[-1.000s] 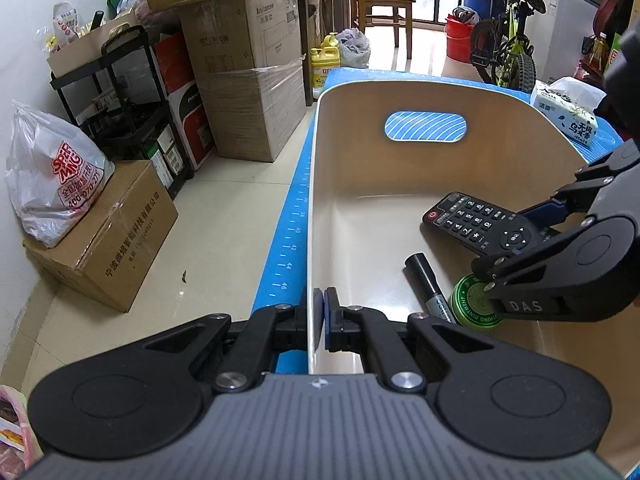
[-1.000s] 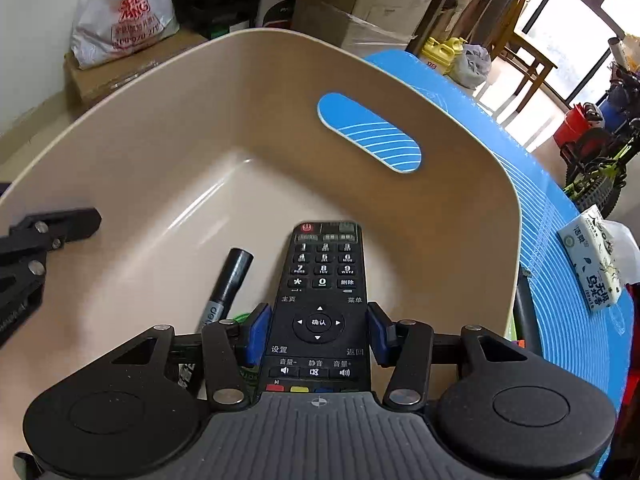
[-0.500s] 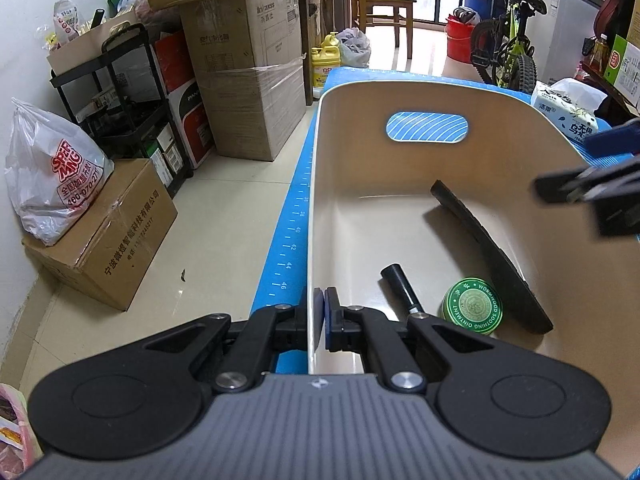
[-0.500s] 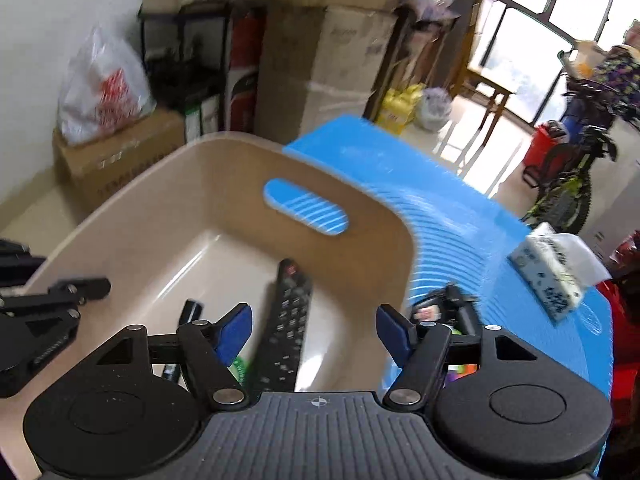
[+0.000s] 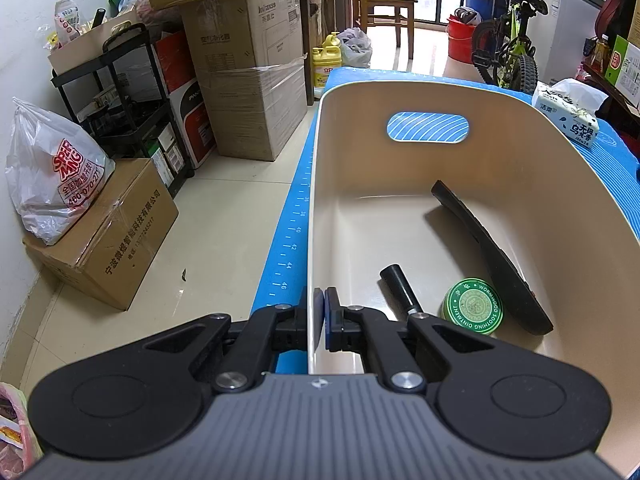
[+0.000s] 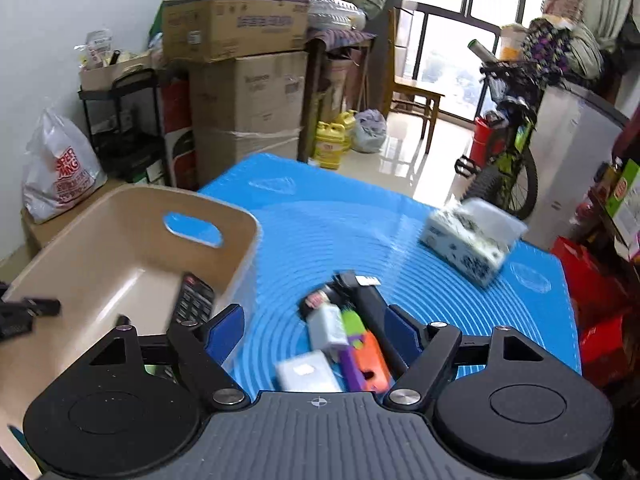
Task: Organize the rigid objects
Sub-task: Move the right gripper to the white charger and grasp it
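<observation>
My left gripper is shut on the near left wall of the beige bin. In the bin a black remote leans on its right wall, beside a black marker and a green ointment tin. My right gripper is outside the bin, above the blue mat. Its jaws are opening and hold nothing. Seen between them, on the mat, is a blurred pile: a white box, a purple and green piece, an orange piece, a black bar and a white card.
A tissue pack lies at the far right of the mat. Cardboard boxes, a black cart and a white bag line the floor on the left. A bicycle and a chair stand behind the table.
My right gripper let go of the remote, opened wide and swung up and right out of the bin to over the mat. The remote now leans on the bin's right wall. The left gripper kept still.
</observation>
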`<state>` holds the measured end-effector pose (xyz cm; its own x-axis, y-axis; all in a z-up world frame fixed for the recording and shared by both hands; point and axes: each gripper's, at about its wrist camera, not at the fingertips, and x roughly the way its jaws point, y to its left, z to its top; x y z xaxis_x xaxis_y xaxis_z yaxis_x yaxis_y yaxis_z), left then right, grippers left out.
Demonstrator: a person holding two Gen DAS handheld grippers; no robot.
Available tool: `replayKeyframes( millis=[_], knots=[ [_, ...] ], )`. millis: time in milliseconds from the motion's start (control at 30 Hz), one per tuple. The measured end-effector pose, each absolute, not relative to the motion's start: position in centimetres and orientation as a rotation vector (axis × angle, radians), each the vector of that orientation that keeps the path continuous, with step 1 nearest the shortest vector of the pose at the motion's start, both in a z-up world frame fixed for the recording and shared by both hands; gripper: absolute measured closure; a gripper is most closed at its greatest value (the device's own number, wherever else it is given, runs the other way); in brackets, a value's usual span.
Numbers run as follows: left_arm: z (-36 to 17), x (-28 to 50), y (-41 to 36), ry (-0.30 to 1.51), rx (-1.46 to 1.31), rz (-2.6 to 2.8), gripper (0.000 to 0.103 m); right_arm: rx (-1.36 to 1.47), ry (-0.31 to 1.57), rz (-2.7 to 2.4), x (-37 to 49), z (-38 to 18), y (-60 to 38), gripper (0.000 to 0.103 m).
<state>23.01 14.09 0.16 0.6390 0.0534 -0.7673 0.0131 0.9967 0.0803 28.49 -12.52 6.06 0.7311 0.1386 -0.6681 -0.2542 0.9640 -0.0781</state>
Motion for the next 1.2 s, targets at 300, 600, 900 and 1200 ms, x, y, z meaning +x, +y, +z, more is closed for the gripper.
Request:
replayKeyframes(
  millis=[300, 600, 900, 1200],
  knots=[
    [0.2, 23.0, 14.1, 0.878, 0.082, 0.023, 0.097, -0.184, 0.727, 0.300, 28.2, 0.4, -14.7, 0.026],
    [0.2, 23.0, 14.1, 0.877, 0.084, 0.023, 0.097, -0.170, 0.756, 0.365, 29.1, -3.1, -14.3, 0.029],
    [0.2, 23.0, 14.1, 0.878, 0.083, 0.024, 0.097, -0.180, 0.790, 0.387, 30.9, -5.3, -13.2, 0.031],
    [0.2, 23.0, 14.0, 0.878, 0.083, 0.024, 0.097, -0.219, 0.809, 0.358, 32.0, -6.6, -12.3, 0.043]
  ],
)
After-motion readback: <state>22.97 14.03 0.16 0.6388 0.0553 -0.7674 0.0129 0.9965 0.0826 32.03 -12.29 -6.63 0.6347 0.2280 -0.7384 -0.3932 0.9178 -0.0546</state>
